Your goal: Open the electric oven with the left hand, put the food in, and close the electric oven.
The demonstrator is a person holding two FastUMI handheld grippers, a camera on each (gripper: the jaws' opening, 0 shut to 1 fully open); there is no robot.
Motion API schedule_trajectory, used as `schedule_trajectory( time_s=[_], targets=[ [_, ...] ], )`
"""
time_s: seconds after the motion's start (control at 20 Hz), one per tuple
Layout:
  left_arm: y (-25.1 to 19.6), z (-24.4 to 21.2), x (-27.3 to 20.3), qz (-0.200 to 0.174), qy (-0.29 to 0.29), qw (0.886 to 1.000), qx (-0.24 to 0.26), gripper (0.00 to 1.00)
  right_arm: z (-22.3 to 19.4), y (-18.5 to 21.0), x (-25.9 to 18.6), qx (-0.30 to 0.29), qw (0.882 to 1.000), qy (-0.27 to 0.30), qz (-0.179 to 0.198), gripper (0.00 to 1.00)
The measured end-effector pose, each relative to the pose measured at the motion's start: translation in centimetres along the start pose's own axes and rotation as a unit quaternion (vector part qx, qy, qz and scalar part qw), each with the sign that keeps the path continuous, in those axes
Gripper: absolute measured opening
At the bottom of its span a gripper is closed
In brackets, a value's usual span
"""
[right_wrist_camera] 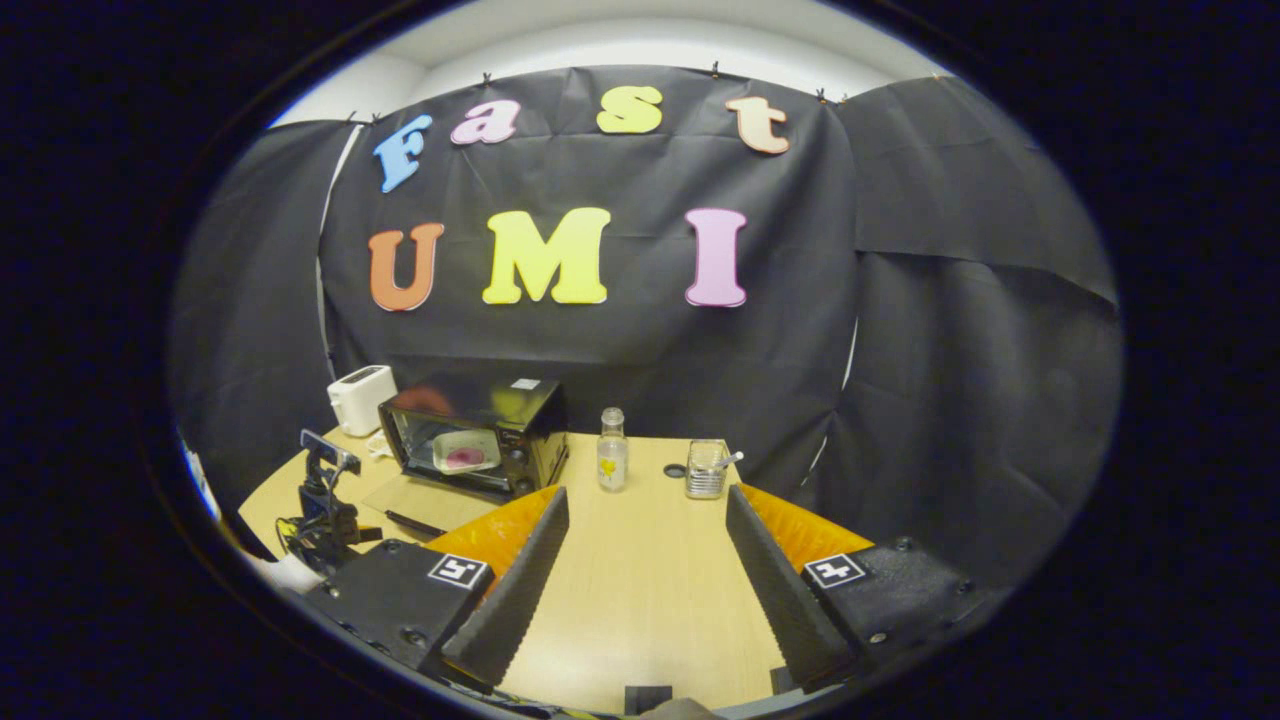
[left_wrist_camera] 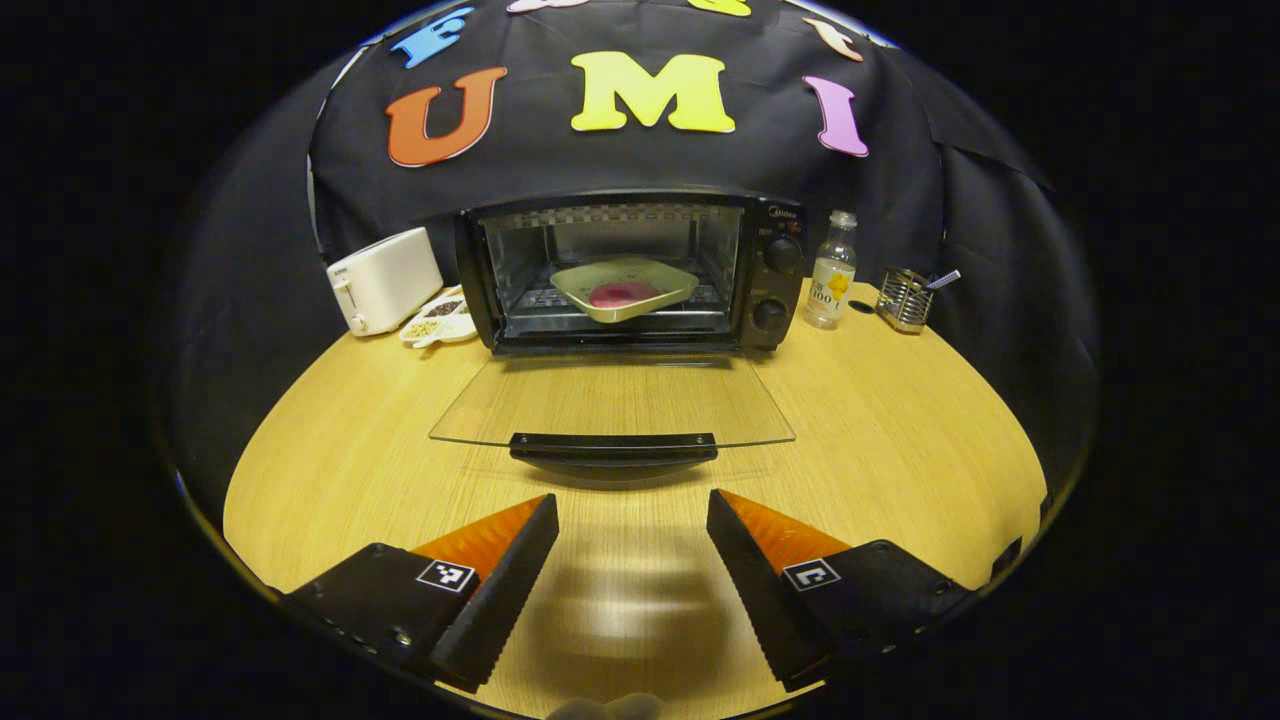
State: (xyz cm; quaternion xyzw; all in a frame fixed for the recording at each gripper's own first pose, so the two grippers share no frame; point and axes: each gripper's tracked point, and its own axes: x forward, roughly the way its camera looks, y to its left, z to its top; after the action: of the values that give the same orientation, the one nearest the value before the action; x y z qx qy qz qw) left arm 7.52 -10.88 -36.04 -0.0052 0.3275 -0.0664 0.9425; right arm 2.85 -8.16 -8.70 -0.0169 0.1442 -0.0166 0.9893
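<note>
In the left gripper view, the black electric oven (left_wrist_camera: 630, 275) stands open, its glass door (left_wrist_camera: 612, 400) lying flat. The pale square plate of pink food (left_wrist_camera: 624, 288) sits inside on the rack. The left tool (left_wrist_camera: 632, 515) is released, just before the door's handle (left_wrist_camera: 613, 447). A careless lift could slam the glass.

In the right gripper view, the right tool (right_wrist_camera: 647, 510) is released too, well apart from the oven. A small clear bottle (right_wrist_camera: 611, 462) and wire basket (right_wrist_camera: 707, 468) stand beside it on the wooden surface (right_wrist_camera: 650, 590).
</note>
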Motion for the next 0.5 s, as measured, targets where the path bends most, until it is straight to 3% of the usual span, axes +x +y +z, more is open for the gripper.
schedule_trajectory(
  time_s=[0.3, 0.35, 0.4, 0.45, 0.5],
  targets=[
    [1.8, -1.0, 3.3, 0.008, 0.021, 1.0, 0.011, 0.96, 0.0, 0.7, 0.5, 0.009, 0.999, 0.015, -0.038, 1.0],
    [2.1, -1.1, 3.6, 0.012, 0.022, 1.0, 0.014, 0.96, -0.1, 0.8, 0.4, 0.009, 0.999, 0.014, -0.041, 0.96],
    [2.2, -1.0, 4.0, 0.013, 0.022, 1.0, 0.016, 0.96, -0.1, 0.9, 0.4, 0.009, 0.999, 0.015, -0.045, 1.0],
    [2.2, -1.1, 4.3, 0.012, 0.022, 1.0, 0.018, 1.0, -0.1, 1.1, 0.5, 0.009, 0.999, 0.016, -0.047, 1.0],
    [2.0, -1.1, 4.5, 0.011, 0.023, 0.999, 0.021, 0.96, -0.3, 1.3, 0.4, 0.01, 0.999, 0.019, -0.05, 1.0]
  ],
)
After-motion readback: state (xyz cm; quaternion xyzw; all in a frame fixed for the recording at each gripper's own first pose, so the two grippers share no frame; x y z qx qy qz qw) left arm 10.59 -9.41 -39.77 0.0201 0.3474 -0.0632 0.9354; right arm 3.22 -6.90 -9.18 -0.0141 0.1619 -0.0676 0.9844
